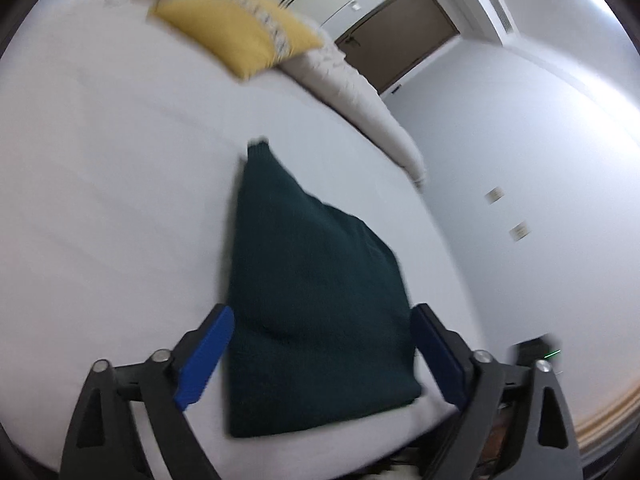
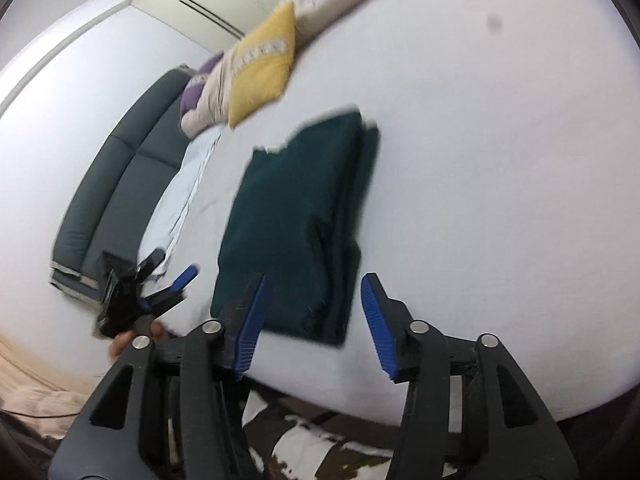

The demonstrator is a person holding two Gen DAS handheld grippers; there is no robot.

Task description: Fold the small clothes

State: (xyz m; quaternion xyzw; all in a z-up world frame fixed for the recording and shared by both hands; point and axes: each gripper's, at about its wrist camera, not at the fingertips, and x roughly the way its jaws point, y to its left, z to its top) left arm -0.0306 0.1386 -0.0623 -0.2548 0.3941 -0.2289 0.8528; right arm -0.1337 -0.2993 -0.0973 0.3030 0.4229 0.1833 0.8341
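Garment (image 1: 316, 292), dark green and already folded, lies flat on the bed (image 1: 100, 200), its long axis running away from both grippers. Left fingers (image 1: 206, 354) stand apart, framing its near edge, probably above it; right gripper (image 2: 316, 326) is spread too, farther back. Only the right view shows layered folds along its right side.

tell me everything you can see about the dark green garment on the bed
The garment is dark green, with a knit-like look, folded into a flat, roughly rectangular stack with layered edges showing along one side. It lies flat on the white bed, near the edge closest to the cameras, well short of the yellow pillow. Both the left gripper and the right gripper are open, and neither holds it. Motion blur hides finer details.
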